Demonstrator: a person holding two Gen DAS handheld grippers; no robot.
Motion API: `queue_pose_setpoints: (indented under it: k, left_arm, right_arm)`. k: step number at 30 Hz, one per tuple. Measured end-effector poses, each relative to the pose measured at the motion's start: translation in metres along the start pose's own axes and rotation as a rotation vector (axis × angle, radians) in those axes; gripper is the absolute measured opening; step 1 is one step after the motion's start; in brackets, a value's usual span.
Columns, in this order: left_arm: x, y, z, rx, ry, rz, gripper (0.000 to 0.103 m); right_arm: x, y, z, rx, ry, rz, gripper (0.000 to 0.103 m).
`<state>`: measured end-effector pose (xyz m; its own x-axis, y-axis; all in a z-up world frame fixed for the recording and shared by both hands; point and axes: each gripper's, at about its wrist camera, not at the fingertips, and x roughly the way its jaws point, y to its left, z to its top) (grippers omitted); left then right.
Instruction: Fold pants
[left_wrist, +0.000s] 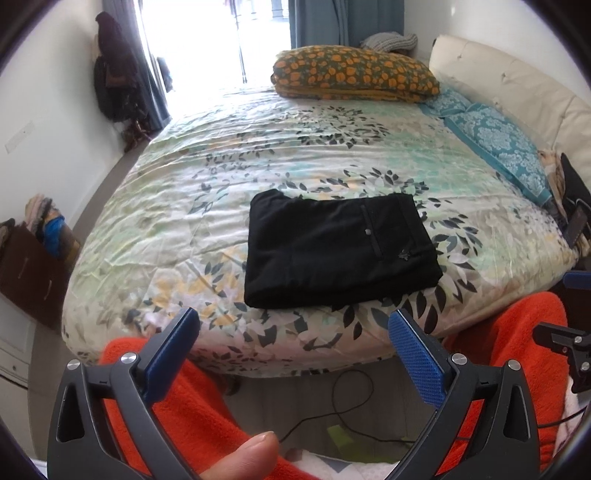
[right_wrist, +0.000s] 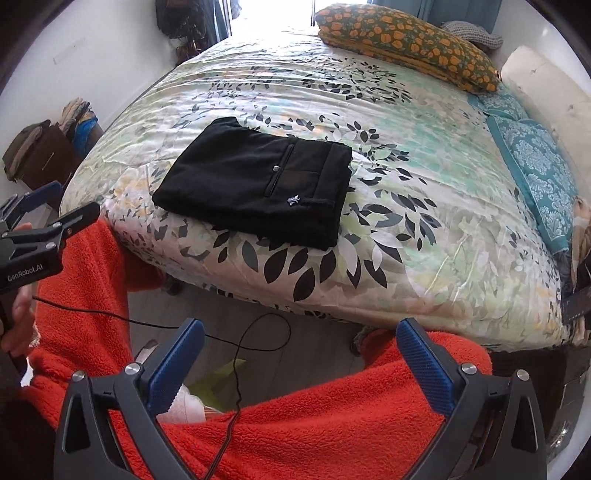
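The folded black fabric pants (left_wrist: 341, 251) lie flat near the leaf-printed bed's (left_wrist: 258, 155) near edge. Left tongs (left_wrist: 293, 325) and right tongs (right_wrist: 300, 334) gape wide, holding nothing.

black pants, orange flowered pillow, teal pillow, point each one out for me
black pants (right_wrist: 255, 181), right wrist view, on the middle of the folded top layer
orange flowered pillow (left_wrist: 354, 70), left wrist view, on the middle of its top face
teal pillow (left_wrist: 506, 147), left wrist view, on its patterned top face
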<state>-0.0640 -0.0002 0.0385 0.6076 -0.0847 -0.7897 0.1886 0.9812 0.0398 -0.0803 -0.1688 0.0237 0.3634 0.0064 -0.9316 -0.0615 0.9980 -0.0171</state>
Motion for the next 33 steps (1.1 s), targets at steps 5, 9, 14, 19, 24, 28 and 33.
queue_pose_setpoints:
  k: [5, 9, 14, 19, 24, 28, 33]
  left_arm:
    - [-0.010, -0.012, 0.006, 0.010, -0.022, 0.047, 0.102]
    - [-0.011, -0.008, 0.004, -0.026, -0.018, 0.027, 0.102]
    - [-0.004, -0.003, -0.003, -0.073, 0.018, 0.047, 0.102]
    - [0.005, 0.001, -0.013, -0.069, 0.096, 0.074, 0.102]
    - [0.003, 0.006, -0.014, -0.073, 0.085, 0.088, 0.102]
    - [0.001, 0.004, -0.012, -0.061, 0.077, 0.083, 0.102]
    - [0.005, 0.005, -0.013, -0.072, 0.099, 0.060, 0.102]
  right_arm:
    - [-0.018, 0.008, 0.005, 0.151, -0.197, -0.011, 0.103]
    - [-0.014, 0.022, 0.010, 0.207, -0.253, 0.001, 0.103]
    - [-0.013, 0.042, 0.008, 0.133, -0.246, -0.038, 0.103]
    - [-0.008, 0.047, 0.008, 0.132, -0.230, -0.026, 0.103]
    - [-0.007, 0.047, 0.008, 0.142, -0.227, -0.022, 0.103]
    - [-0.006, 0.047, 0.008, 0.144, -0.226, -0.028, 0.103]
    - [-0.004, 0.046, 0.008, 0.147, -0.218, -0.028, 0.103]
